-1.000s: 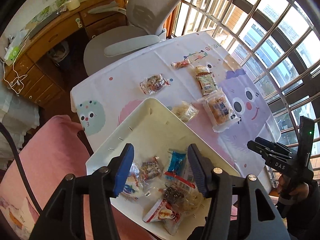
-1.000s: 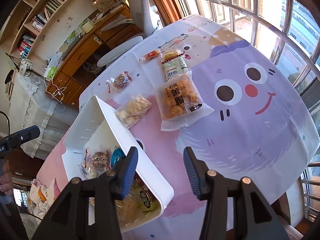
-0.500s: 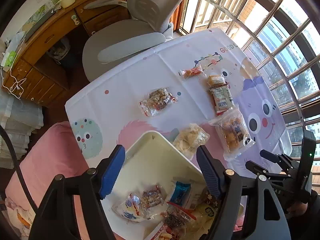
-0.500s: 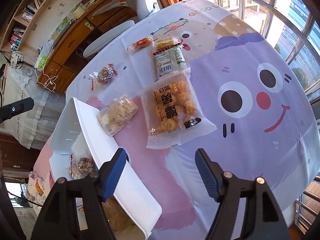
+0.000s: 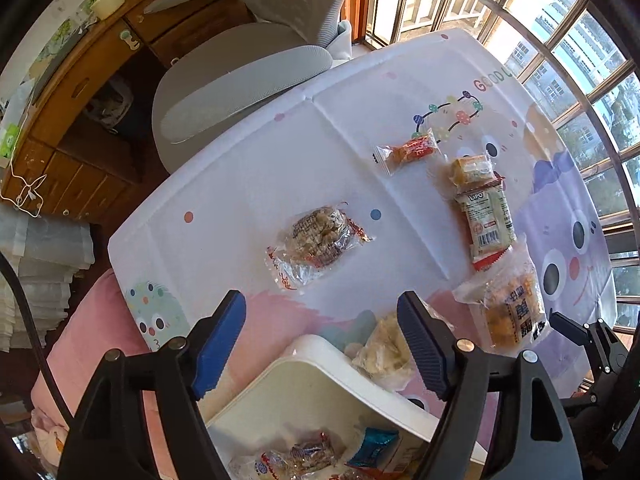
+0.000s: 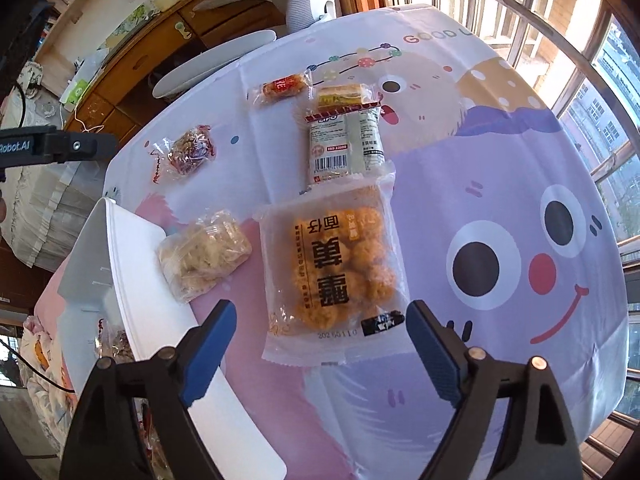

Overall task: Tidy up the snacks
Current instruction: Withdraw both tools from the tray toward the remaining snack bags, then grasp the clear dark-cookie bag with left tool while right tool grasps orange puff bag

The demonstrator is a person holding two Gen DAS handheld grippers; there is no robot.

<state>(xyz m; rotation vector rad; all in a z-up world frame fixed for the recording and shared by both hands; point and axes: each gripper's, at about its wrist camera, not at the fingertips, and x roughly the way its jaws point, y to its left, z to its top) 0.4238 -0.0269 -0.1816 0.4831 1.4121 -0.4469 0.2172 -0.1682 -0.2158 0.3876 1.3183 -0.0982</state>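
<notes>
Several snack packets lie on the cartoon tablecloth. A large bag of orange puffs (image 6: pixel 336 276) lies just ahead of my open, empty right gripper (image 6: pixel 320 356). A pale crumbly packet (image 6: pixel 202 254) touches the white bin (image 6: pixel 132 280) holding several snacks. A brown nut bar packet (image 5: pixel 316 242) lies ahead of my open, empty left gripper (image 5: pixel 322 344), which hovers over the bin's far rim (image 5: pixel 340 364). Farther off are a white barcode packet (image 6: pixel 344 146), a yellow packet (image 6: pixel 344 96) and a red packet (image 6: pixel 282 88).
A grey office chair (image 5: pixel 248 76) stands at the table's far side, with a wooden desk (image 5: pixel 100 60) behind it. Window bars (image 5: pixel 580 40) run along the right. A pink cushion (image 5: pixel 92 344) lies left of the table.
Both grippers have moved forward over the table. The bin has slid down in the left view, and the puff bag has come close under the right gripper. Both stay open.
</notes>
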